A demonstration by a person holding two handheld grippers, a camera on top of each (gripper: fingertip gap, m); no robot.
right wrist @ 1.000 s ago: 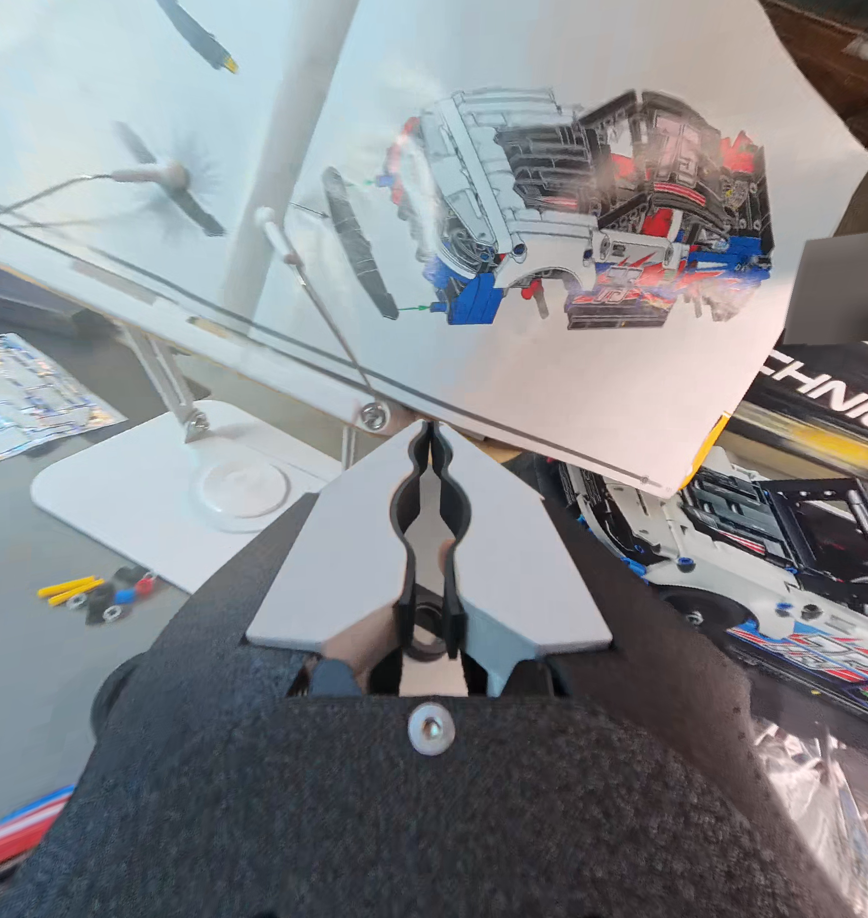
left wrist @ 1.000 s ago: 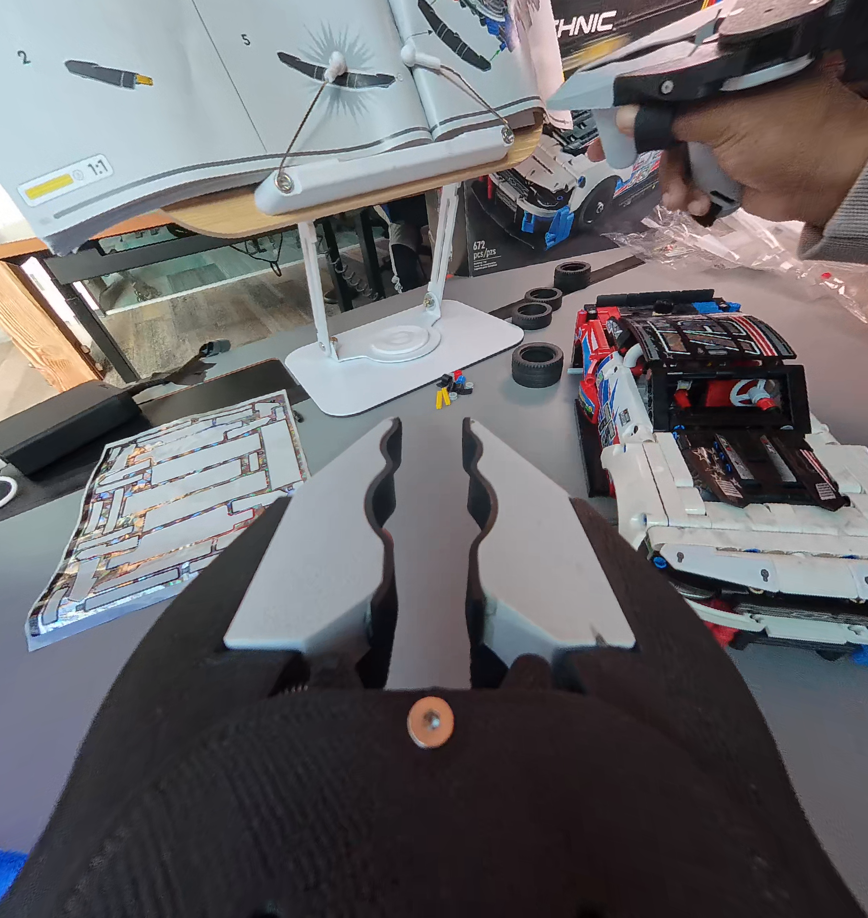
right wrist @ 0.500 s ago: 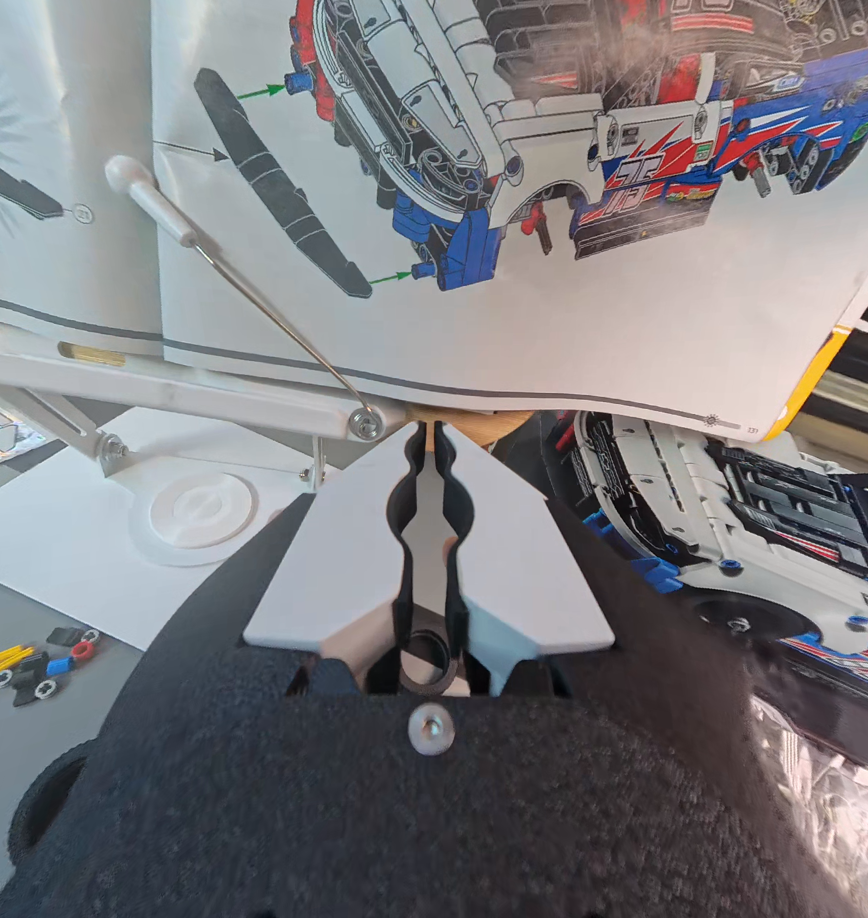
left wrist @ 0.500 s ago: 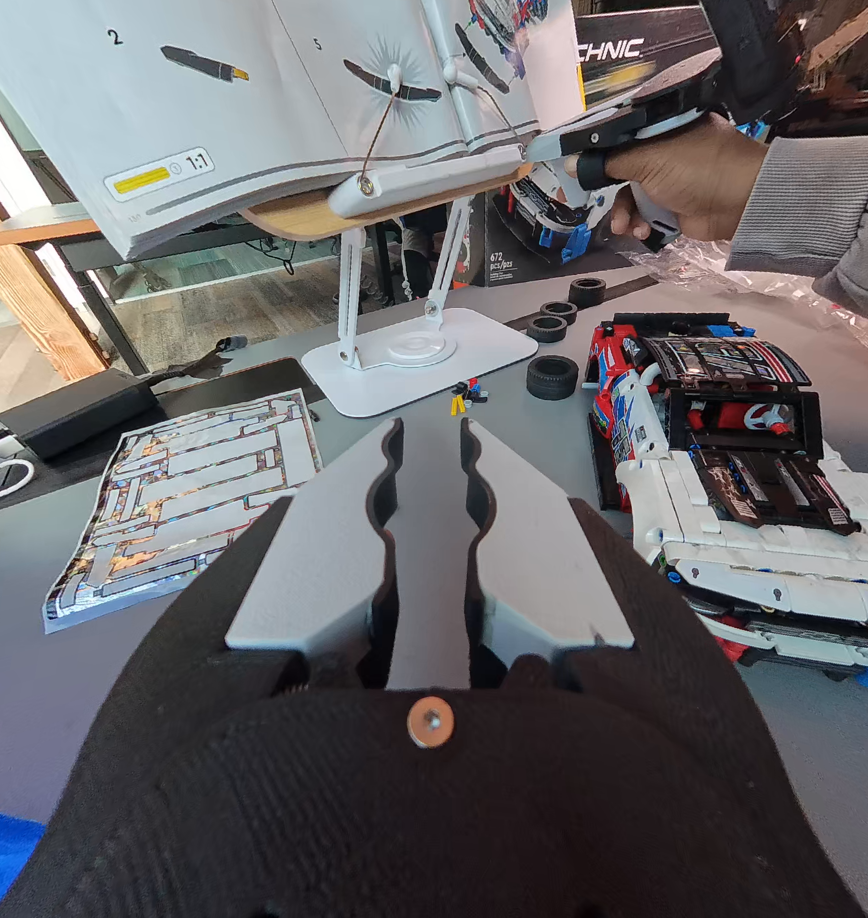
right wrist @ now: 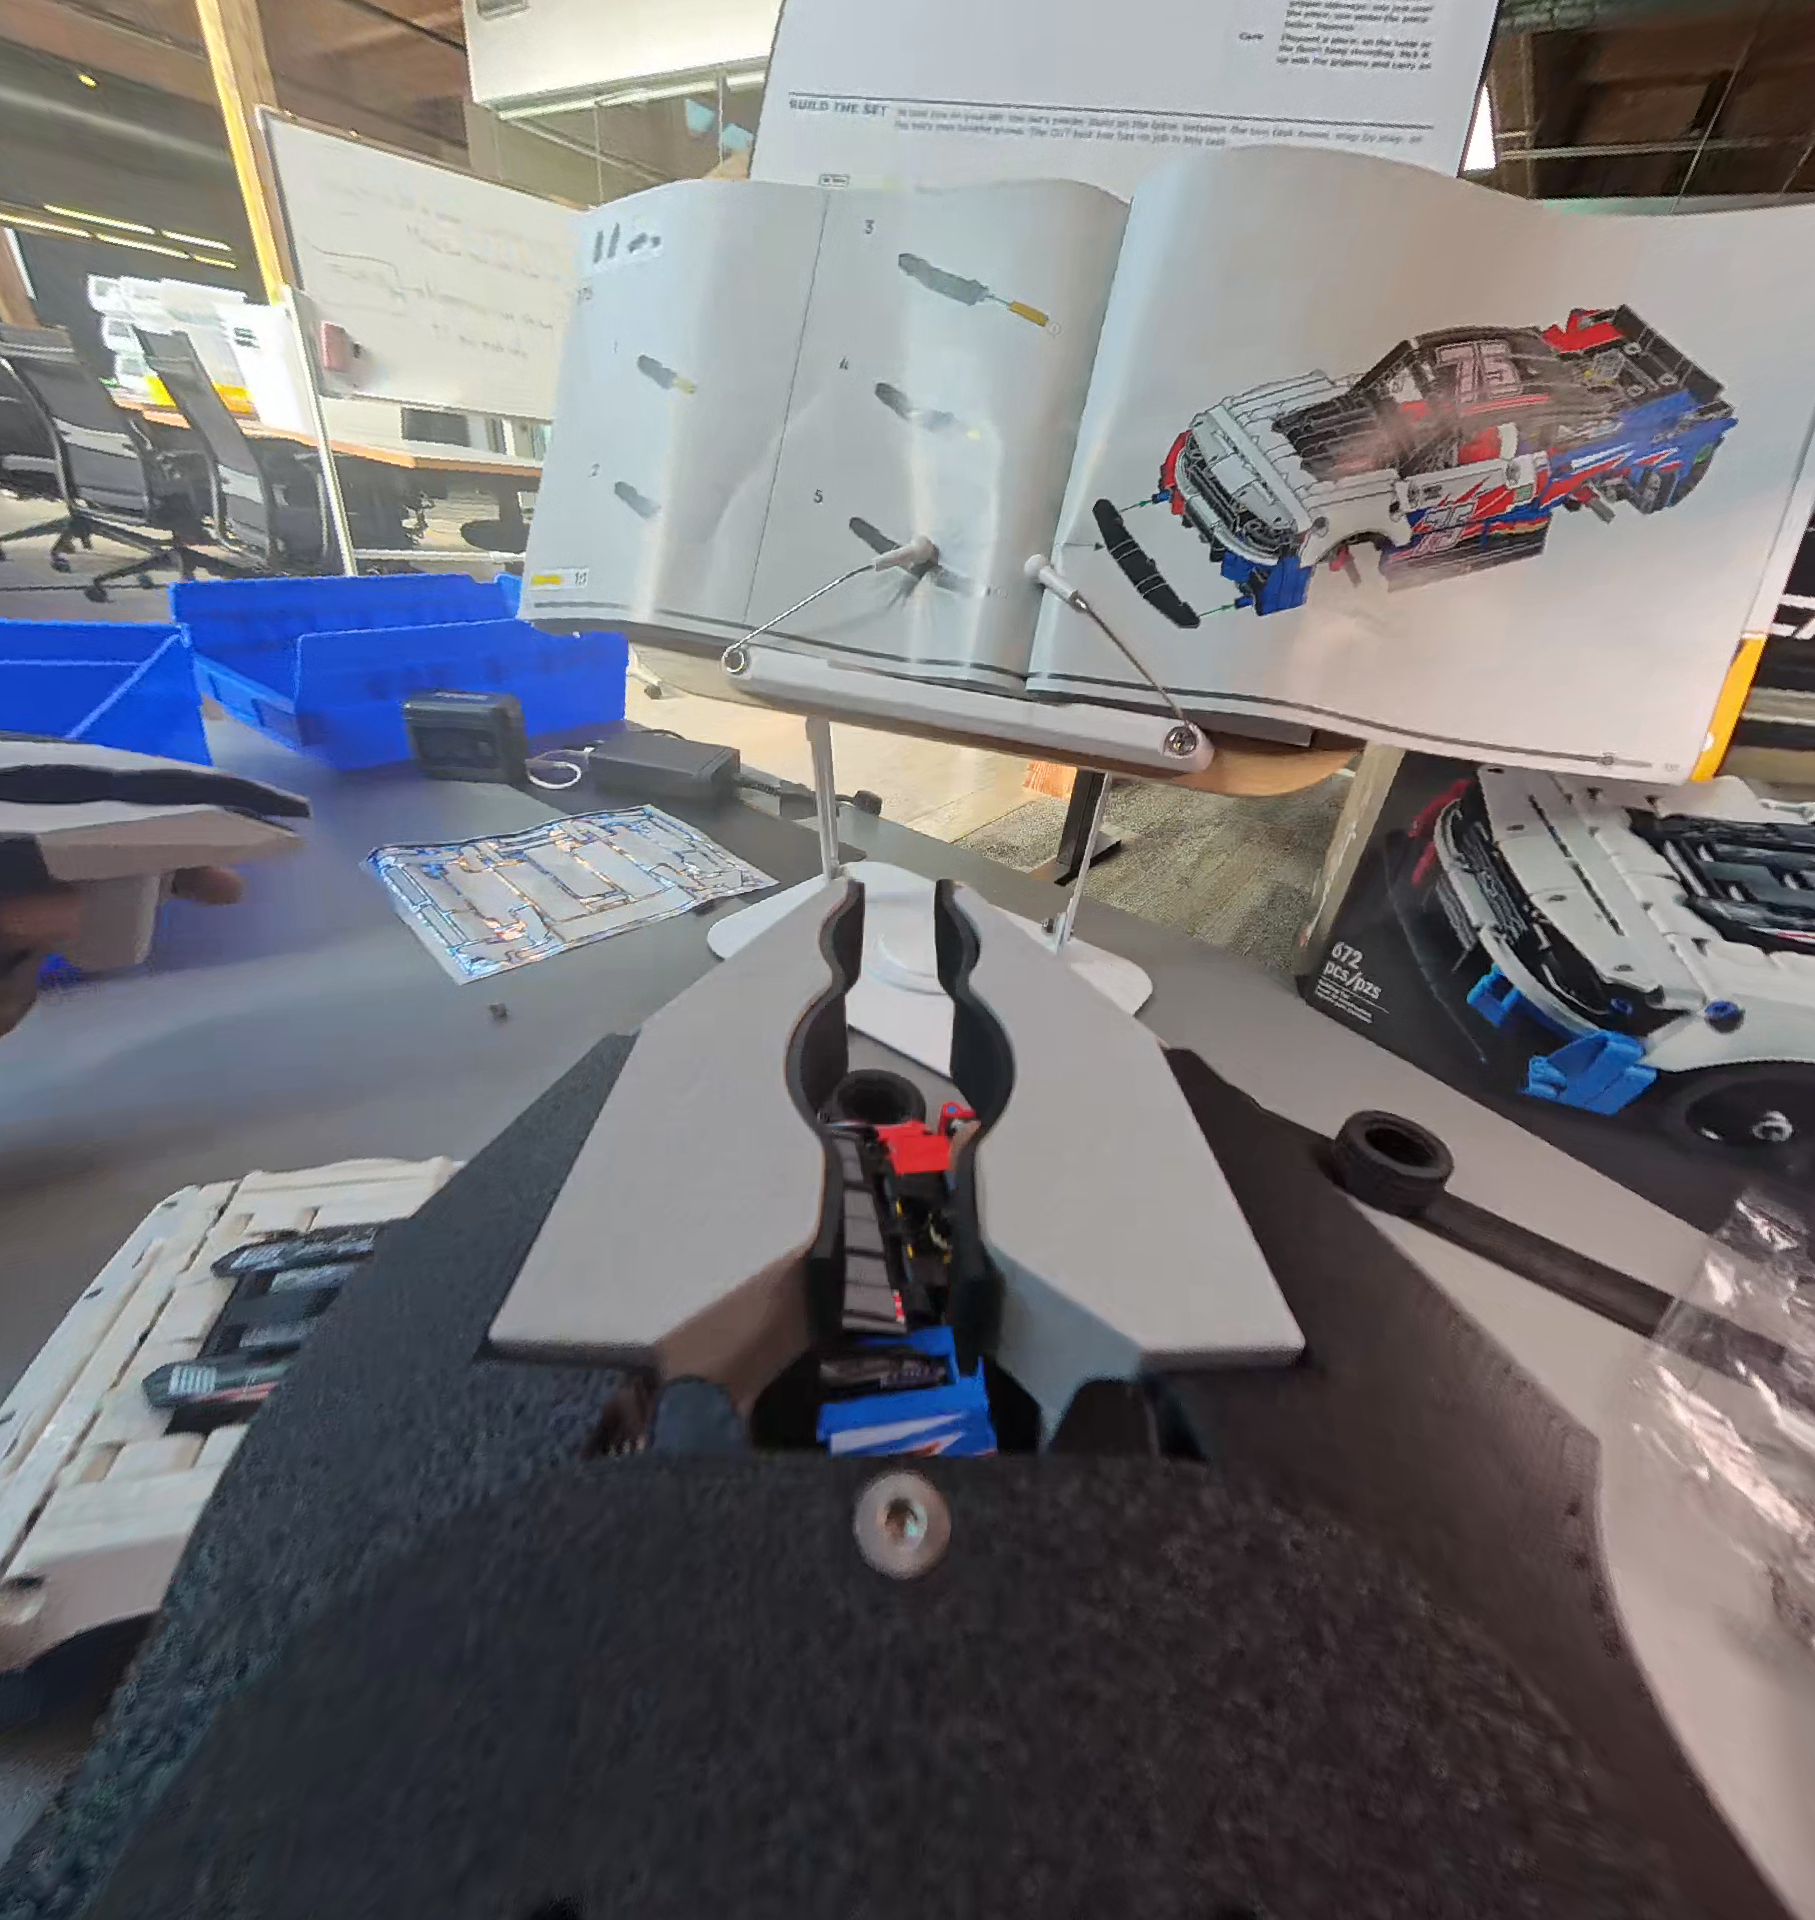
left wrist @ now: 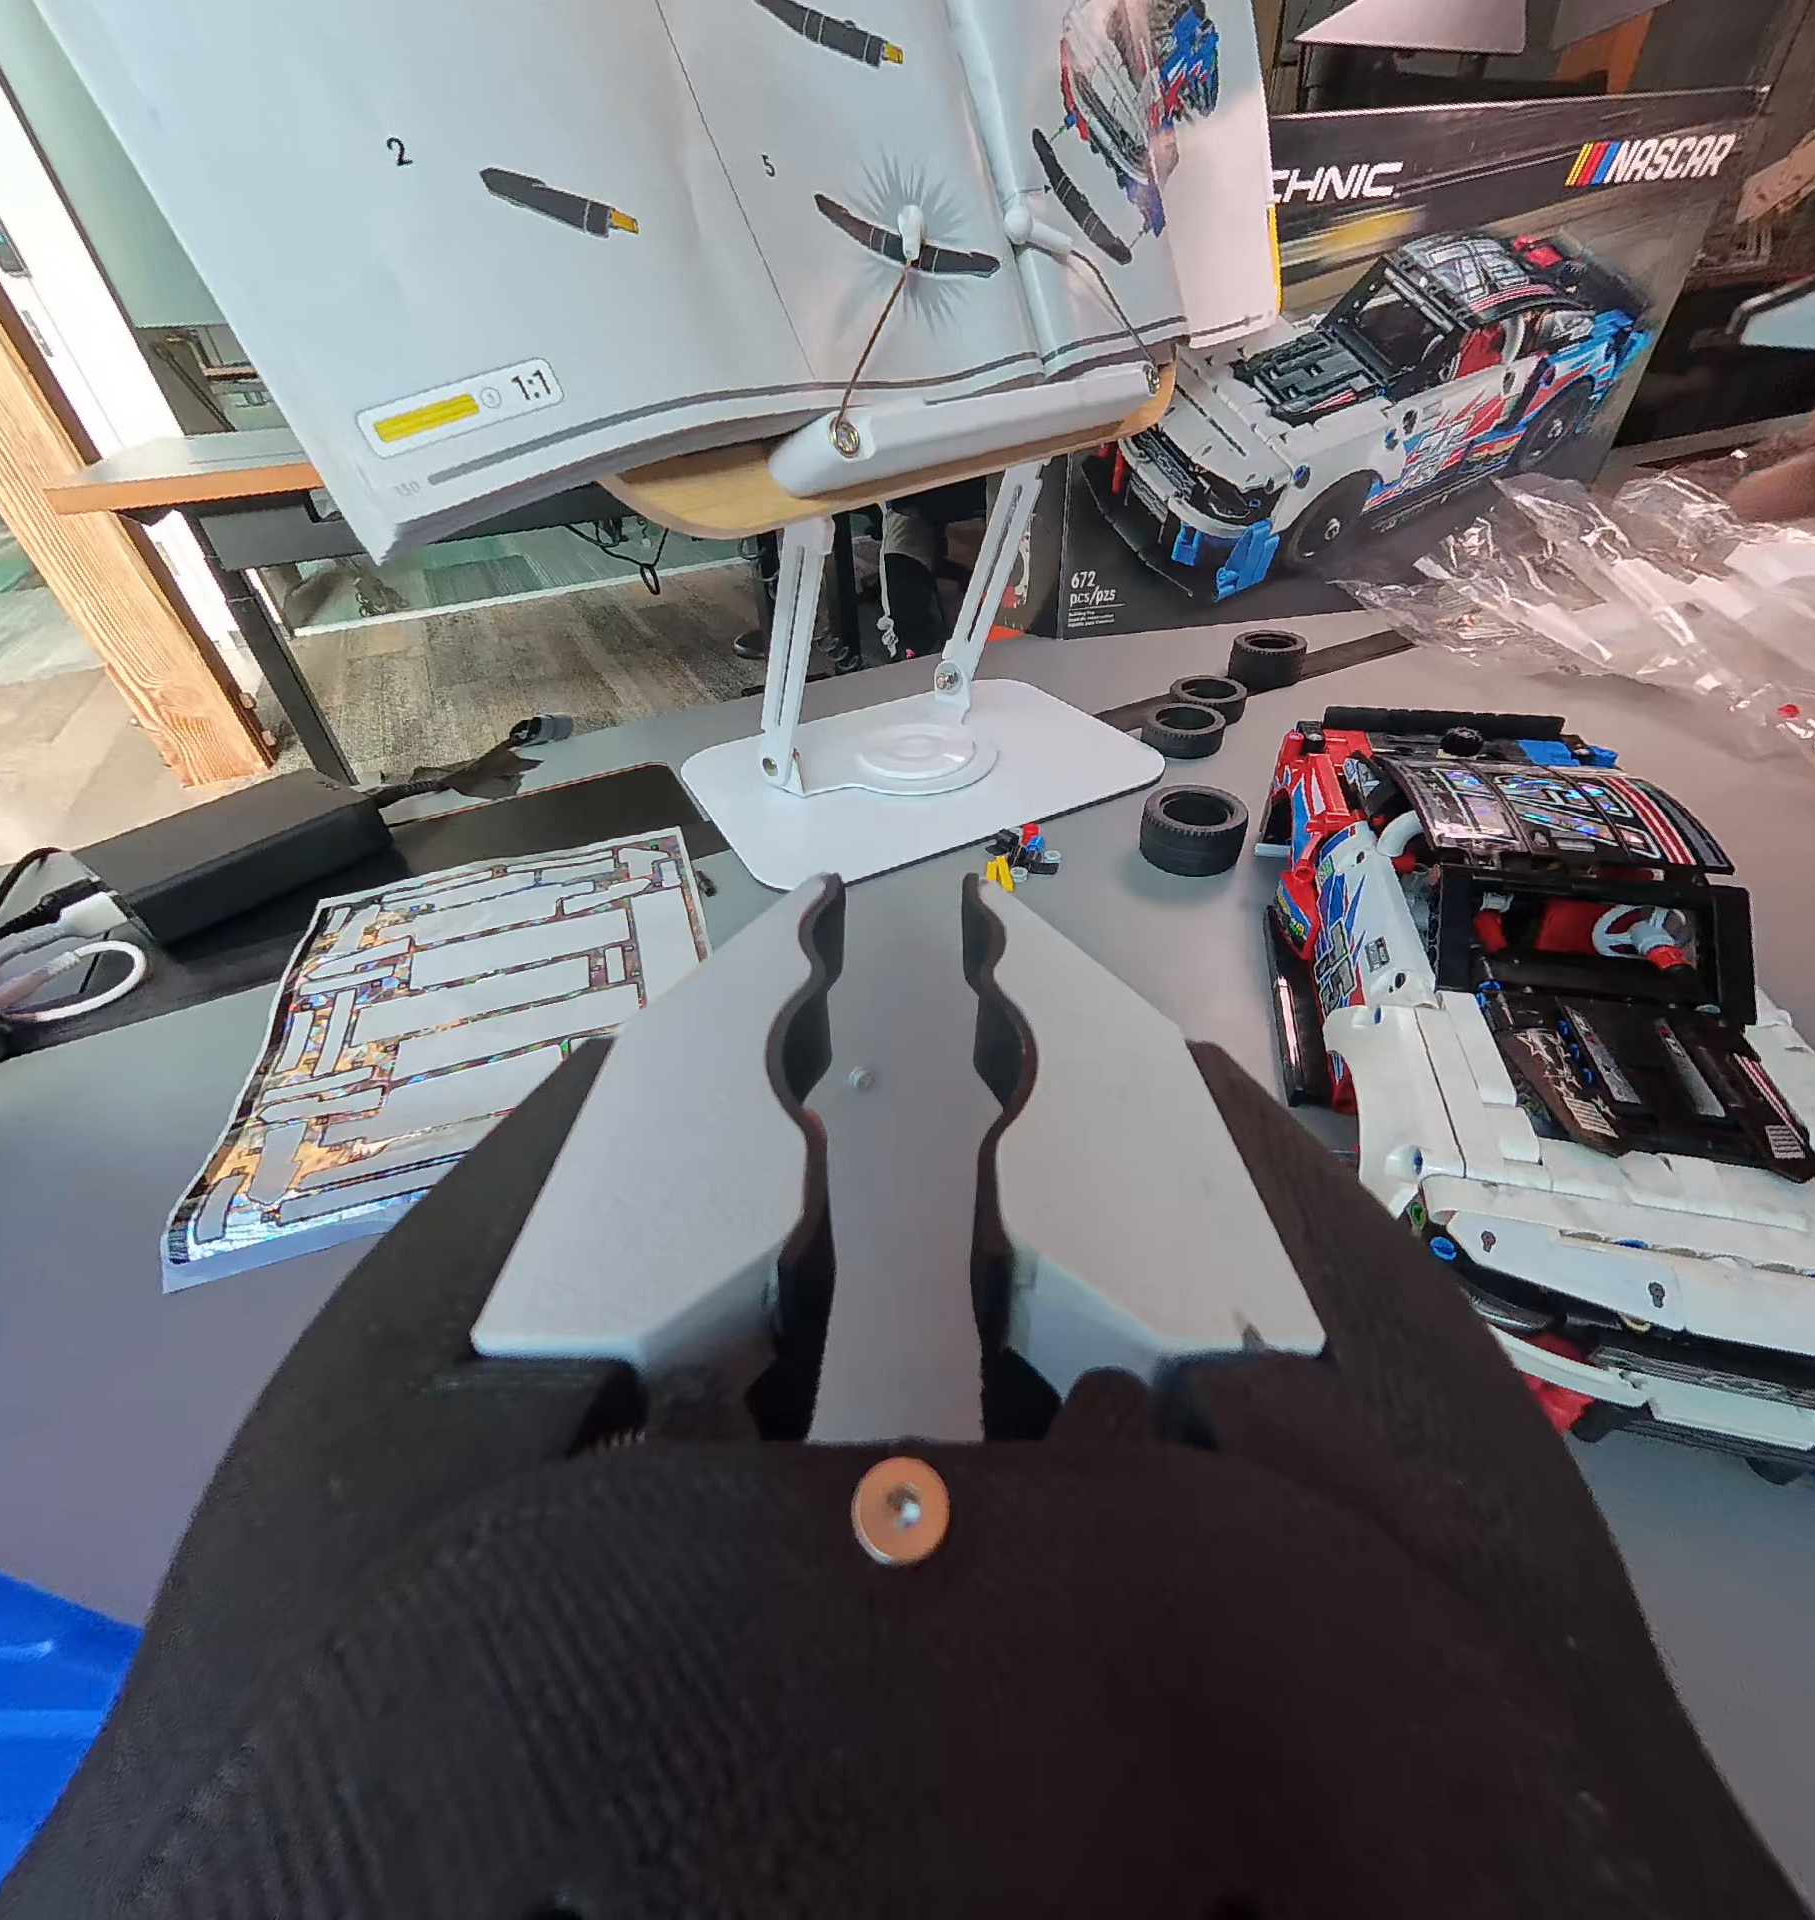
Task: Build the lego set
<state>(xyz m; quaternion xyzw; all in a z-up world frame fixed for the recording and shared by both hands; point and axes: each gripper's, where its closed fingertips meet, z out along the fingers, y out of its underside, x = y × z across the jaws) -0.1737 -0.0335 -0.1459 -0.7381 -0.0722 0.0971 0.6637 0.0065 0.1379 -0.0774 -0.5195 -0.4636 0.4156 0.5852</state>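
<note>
The partly built white, red and blue lego car (left wrist: pixel 1505 1049) stands on the grey table at the right of the left wrist view. My left gripper (left wrist: pixel 904 902) is open and empty, low over the table left of the car. A tiny grey piece (left wrist: pixel 859 1077) lies on the table between its fingers. My right gripper (right wrist: pixel 897 900) is open and empty, hovering over the car's rear (right wrist: pixel 903 1382), which shows through the gap. The car's white hood (right wrist: pixel 144 1351) shows at lower left. The left gripper (right wrist: pixel 103 831) appears at the left edge there.
An open instruction book (left wrist: pixel 674 260) sits on a white stand (left wrist: pixel 924 779). Several black tyres (left wrist: pixel 1194 831) and a pile of small parts (left wrist: pixel 1022 857) lie near the stand. A sticker sheet (left wrist: pixel 446 1029), the set's box (left wrist: pixel 1402 364), plastic bags (left wrist: pixel 1661 582) and blue bins (right wrist: pixel 363 665) surround them. There is about 25 cm between the tips of the two grippers. The left tips stand about 15 cm off the car's white hood (right wrist: pixel 144 1351). Look for it in the left wrist view (left wrist: pixel 1749 1192) too.
My right gripper has pulled back from the book's page down over the car, and its jaws have opened. My left gripper has drawn back slightly and stays open.
</note>
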